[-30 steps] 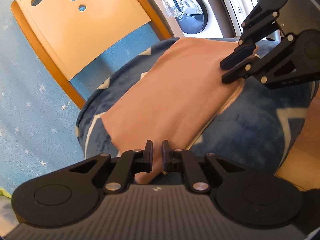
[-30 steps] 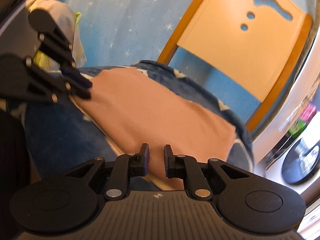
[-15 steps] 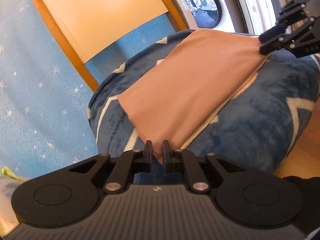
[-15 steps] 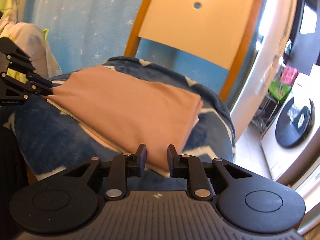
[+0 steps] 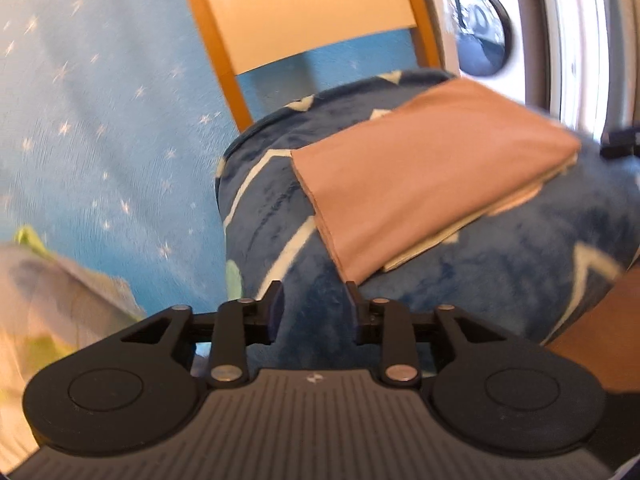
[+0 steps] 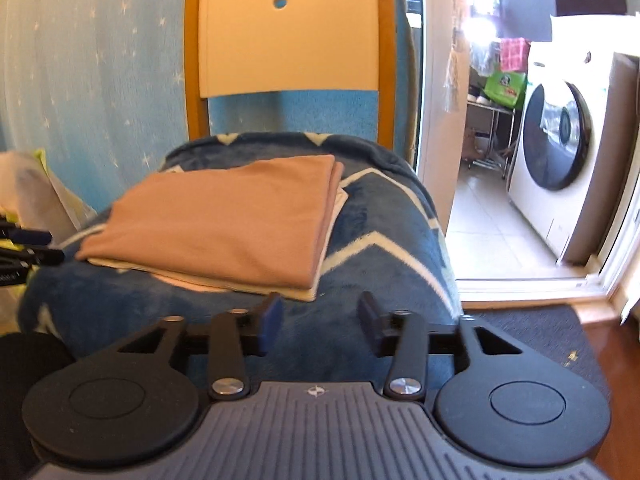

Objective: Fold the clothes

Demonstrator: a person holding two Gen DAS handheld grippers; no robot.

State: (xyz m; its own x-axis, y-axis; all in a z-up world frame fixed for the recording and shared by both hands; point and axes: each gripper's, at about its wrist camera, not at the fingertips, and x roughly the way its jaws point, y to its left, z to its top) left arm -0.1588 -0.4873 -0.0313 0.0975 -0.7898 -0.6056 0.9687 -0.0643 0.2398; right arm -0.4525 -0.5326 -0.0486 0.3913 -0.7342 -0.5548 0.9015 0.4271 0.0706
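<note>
- The pink garment [image 6: 224, 220] lies folded flat in a neat rectangle on the blue blanket [image 6: 384, 216] over the chair seat, toward its left edge.
- Both the left gripper [image 5: 314, 306] and the right gripper [image 6: 318, 316] stand open, empty, just before its near corners.
- I judge the fold is complete; drawing away gently would keep the layers aligned.

Folded garment [image 6: 224, 216]: salmon pink, plain, cream layer along lower edge. Blanket [image 6: 380, 216]: navy plush, white zigzag stripes. Chair back [image 6: 288, 36]: pale wood panel, orange-brown frame. Curtain [image 5: 92, 120]: sky blue, small white stars. Washing machine [image 6: 560, 148]: white, black round door. Hand-held gripper fingers [image 6: 270, 320]: black, blue pads.
</note>
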